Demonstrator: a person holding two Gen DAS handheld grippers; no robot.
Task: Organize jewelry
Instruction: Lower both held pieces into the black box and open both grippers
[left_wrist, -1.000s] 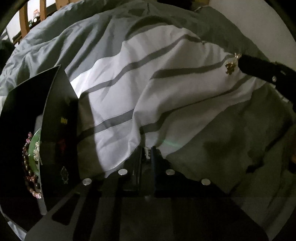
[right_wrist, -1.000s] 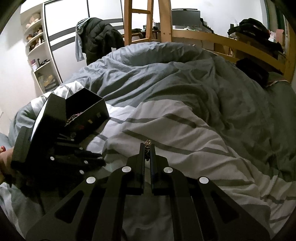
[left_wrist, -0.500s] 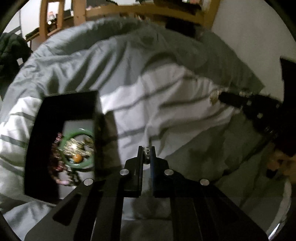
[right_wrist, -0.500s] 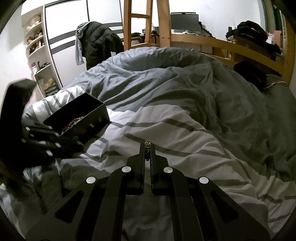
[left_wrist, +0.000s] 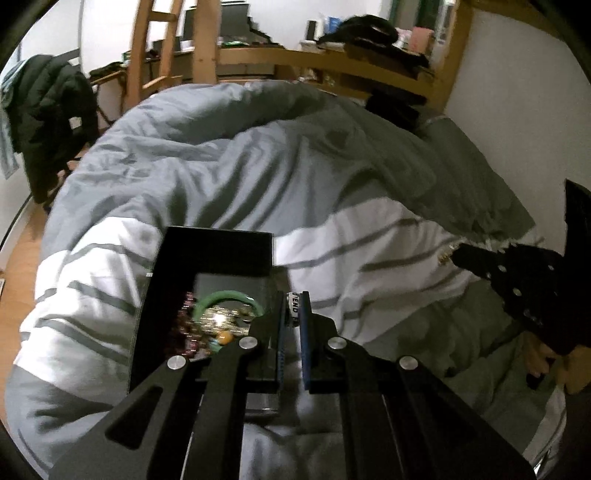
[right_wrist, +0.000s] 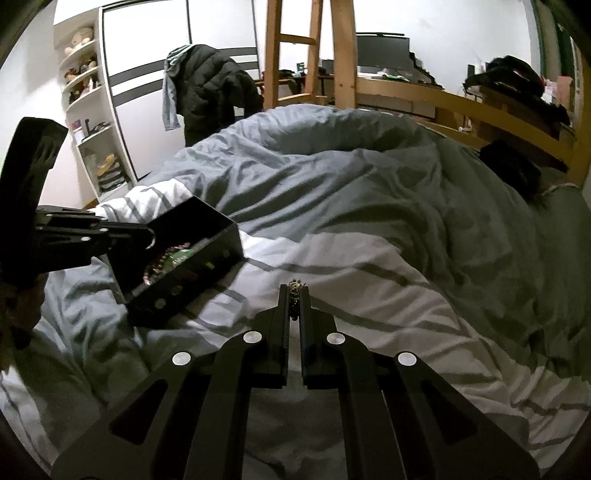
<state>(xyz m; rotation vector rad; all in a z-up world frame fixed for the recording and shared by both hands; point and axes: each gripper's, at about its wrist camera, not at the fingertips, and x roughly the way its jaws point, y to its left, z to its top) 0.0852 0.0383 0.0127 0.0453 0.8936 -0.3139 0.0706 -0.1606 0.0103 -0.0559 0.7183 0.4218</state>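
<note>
A black jewelry box lies open on the striped duvet; it also shows in the right wrist view. Inside are a green bangle, pink beads and gold pieces. My left gripper is nearly shut on a small white tag-like piece, right beside the box's right wall. From the right wrist view the left gripper sits over the box's near corner. My right gripper is shut on a small gold jewelry piece, held above the duvet right of the box.
The grey and white striped duvet covers the bed. A wooden bed frame and ladder stand behind. A dark jacket hangs by the wardrobe. Shelves stand at the left.
The left gripper has swung up and over, so the box now lies just in front of its fingers. The right gripper keeps its gold piece and has barely moved.
</note>
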